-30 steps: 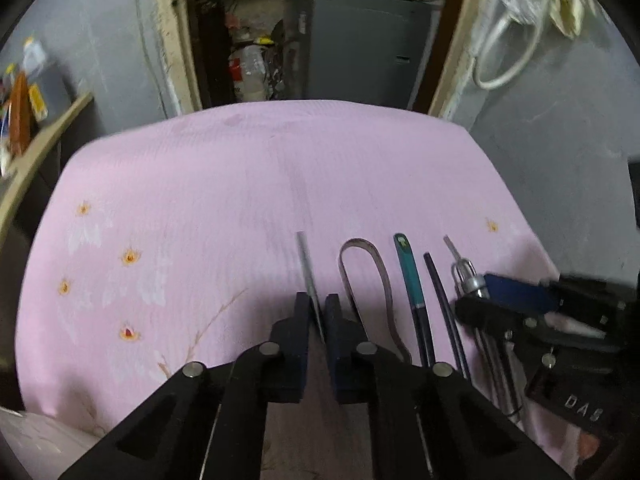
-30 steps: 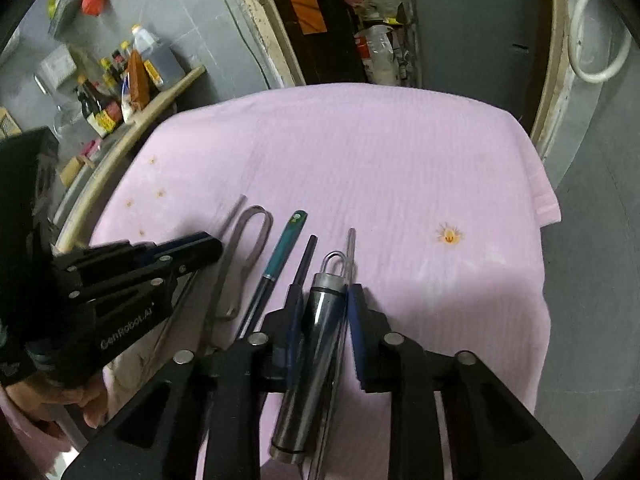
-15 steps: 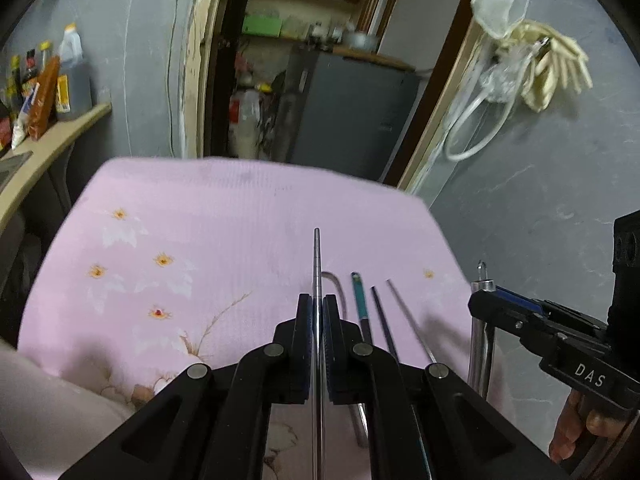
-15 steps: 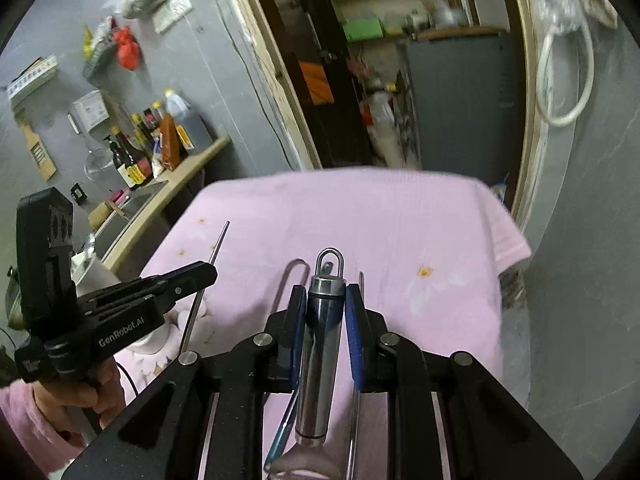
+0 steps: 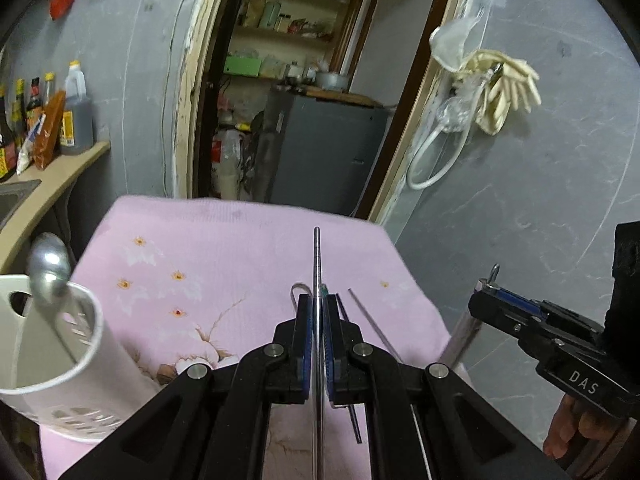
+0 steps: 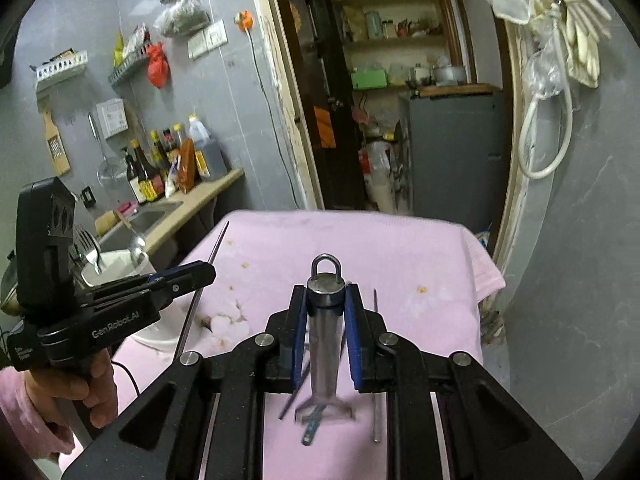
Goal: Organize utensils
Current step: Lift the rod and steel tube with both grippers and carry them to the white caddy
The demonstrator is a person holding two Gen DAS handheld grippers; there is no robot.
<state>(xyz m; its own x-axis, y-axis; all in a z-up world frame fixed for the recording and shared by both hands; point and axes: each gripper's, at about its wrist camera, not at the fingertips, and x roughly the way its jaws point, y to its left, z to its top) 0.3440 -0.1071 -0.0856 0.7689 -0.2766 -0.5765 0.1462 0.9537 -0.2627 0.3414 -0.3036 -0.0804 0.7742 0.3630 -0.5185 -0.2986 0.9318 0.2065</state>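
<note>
Two wrist cameras look down over a pink cloth (image 5: 224, 248) toward a doorway (image 6: 384, 80), sharing both.

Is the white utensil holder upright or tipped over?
Upright. The white utensil holder stands on the pink cloth, mouth up, a ladle sticking out.

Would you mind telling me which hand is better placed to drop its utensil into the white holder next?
Left, probably. The left gripper, shut on a thin metal rod, sits beside the white utensil holder. The right gripper, clamping a steel-handled utensil, is farther across the pink cloth.
</note>
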